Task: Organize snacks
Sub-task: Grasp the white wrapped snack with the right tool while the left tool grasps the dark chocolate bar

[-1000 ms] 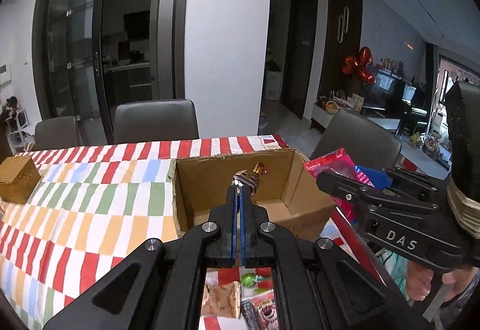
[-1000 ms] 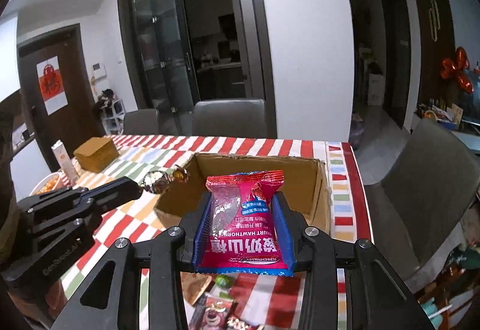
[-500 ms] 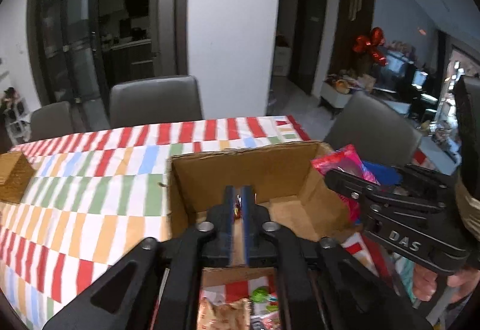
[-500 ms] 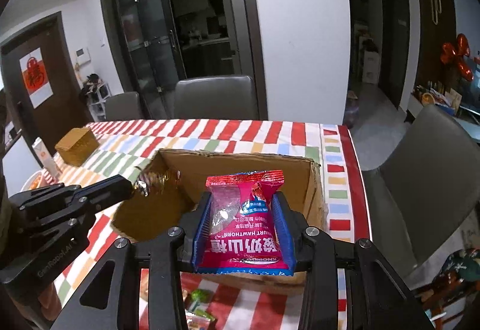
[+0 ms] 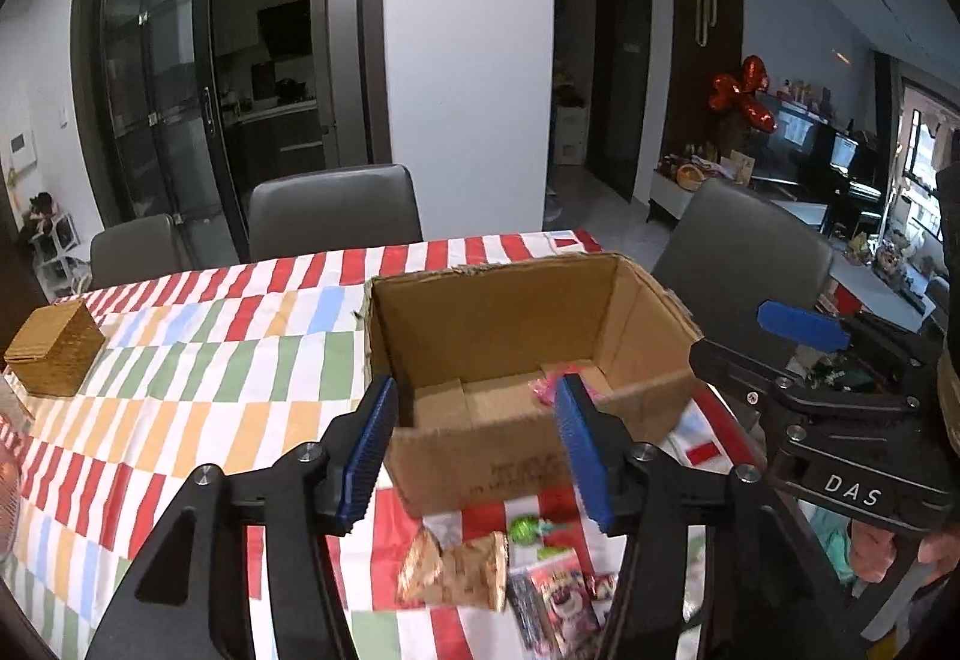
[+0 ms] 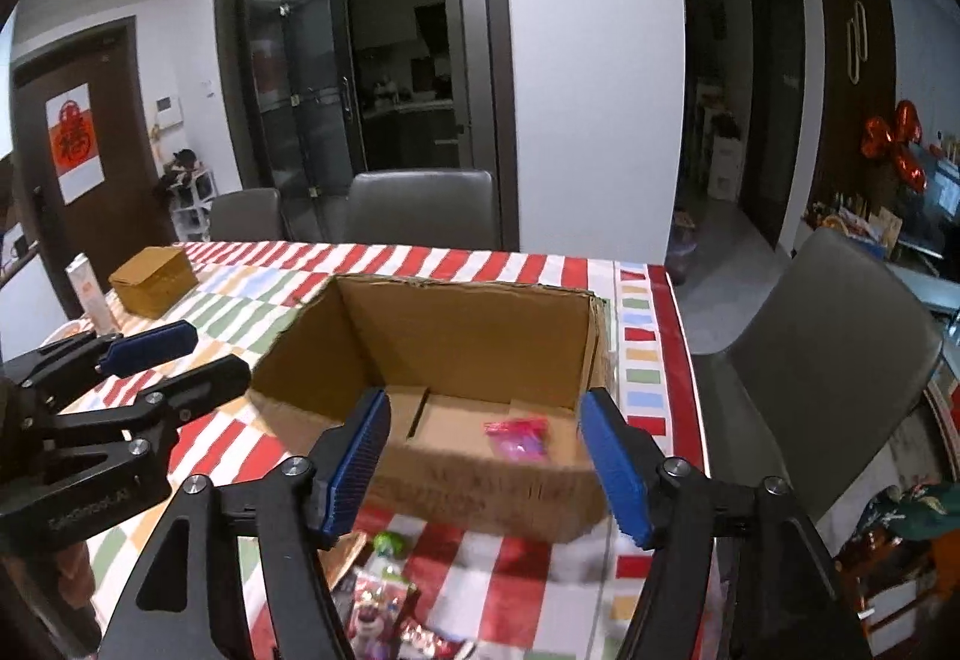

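Both grippers, left (image 5: 474, 444) and right (image 6: 489, 456), stood with jaws apart, empty, low centre of frame. A pink packet (image 6: 519, 435) lay inside the box (image 6: 456, 324).

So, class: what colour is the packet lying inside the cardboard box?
Pink packet in the cardboard box; right wrist view shows it best.

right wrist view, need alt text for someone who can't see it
Open right gripper above a cardboard box on a striped tablecloth, a pink snack packet lying inside. The left gripper, also open, is at left; loose snacks lie before the box.
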The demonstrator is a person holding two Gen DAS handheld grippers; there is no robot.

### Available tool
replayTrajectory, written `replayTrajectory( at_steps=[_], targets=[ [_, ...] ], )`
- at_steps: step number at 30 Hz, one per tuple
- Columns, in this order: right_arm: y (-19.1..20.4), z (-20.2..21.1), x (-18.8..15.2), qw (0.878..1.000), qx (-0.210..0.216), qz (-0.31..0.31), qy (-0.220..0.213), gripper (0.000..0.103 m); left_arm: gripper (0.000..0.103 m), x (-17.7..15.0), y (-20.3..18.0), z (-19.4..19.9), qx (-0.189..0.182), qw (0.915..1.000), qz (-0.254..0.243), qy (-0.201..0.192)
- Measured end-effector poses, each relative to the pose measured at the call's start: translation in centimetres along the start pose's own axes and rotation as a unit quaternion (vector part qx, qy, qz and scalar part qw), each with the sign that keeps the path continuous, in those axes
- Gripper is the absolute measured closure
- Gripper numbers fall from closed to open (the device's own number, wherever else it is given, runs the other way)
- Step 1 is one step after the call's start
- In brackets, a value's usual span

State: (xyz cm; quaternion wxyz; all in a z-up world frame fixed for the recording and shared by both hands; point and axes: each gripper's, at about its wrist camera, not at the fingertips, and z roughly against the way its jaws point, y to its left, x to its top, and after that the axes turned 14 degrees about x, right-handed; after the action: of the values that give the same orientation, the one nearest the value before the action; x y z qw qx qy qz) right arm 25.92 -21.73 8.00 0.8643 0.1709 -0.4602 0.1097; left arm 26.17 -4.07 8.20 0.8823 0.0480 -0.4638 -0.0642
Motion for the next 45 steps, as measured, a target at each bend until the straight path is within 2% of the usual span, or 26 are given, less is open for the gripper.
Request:
replayTrajectory(
  at_steps=[9,17,21,30,34,45],
  targets=[
    [2.0,4.6,-2.9,0.999,0.001,0.023,-0.023,0.03,0.04,-3.3,-0.9,5.6,-0.001,0.9995,-0.019,-0.023],
    [2.7,6.6,-5.8,0.999,0.0,0.038,-0.017,0.025,0.032,-6.4,-2.7,7.6,-0.024,0.9977,-0.057,-0.03],
    [2.5,7.2,-7.9,0.999,-0.001,0.037,-0.001,0.025,0.031,-7.7,-3.8,7.6,-0.036,0.9962,-0.078,-0.018],
    [1.5,6.7,-11.3,0.999,-0.008,0.028,0.035,0.025,0.021,-10.6,-6.1,6.8,-0.063,0.9884,-0.138,0.001],
    [0.7,5.5,-12.8,0.998,-0.013,0.017,0.058,0.025,0.021,-11.8,-6.8,5.5,-0.068,0.9834,-0.167,0.019],
    [-1.5,1.6,-15.3,0.993,-0.005,-0.021,0.117,0.025,0.021,-14.2,-8.2,1.6,-0.096,0.97,-0.207,0.085]
  ],
)
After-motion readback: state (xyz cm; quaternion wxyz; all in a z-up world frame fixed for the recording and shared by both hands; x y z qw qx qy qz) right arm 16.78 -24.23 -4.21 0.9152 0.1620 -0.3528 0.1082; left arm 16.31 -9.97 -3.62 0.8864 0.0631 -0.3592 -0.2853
